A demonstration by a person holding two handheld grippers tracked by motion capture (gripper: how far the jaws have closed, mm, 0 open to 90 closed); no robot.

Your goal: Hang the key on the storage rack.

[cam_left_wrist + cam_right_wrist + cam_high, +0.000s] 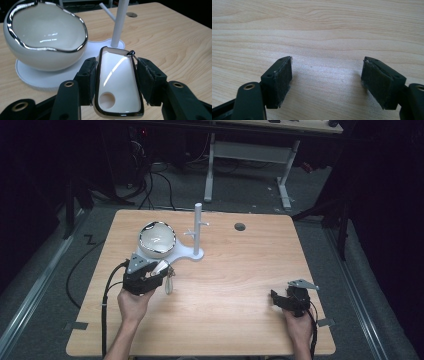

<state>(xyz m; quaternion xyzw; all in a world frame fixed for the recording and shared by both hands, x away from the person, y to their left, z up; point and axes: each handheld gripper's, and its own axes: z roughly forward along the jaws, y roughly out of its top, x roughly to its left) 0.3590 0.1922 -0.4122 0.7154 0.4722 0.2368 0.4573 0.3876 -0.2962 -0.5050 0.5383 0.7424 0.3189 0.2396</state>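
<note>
High view: left gripper (159,271) clamps the chrome-rimmed white case (117,85) — long axis toward twelve o'clock, probably nearing the stand (198,232); right gripper (281,301) idle, unclenched.

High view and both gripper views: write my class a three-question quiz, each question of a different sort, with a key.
1. True or false: the left gripper is shut on the white chrome-rimmed case.
2. What stands behind the egg-shaped bowl on the white base? A) a white post with pegs B) a red bottle C) a metal spoon
3. Fill in: the fingers of the right gripper are ____, over bare table.

Key: 1 true; 2 A, the white post; 3 open.
</note>
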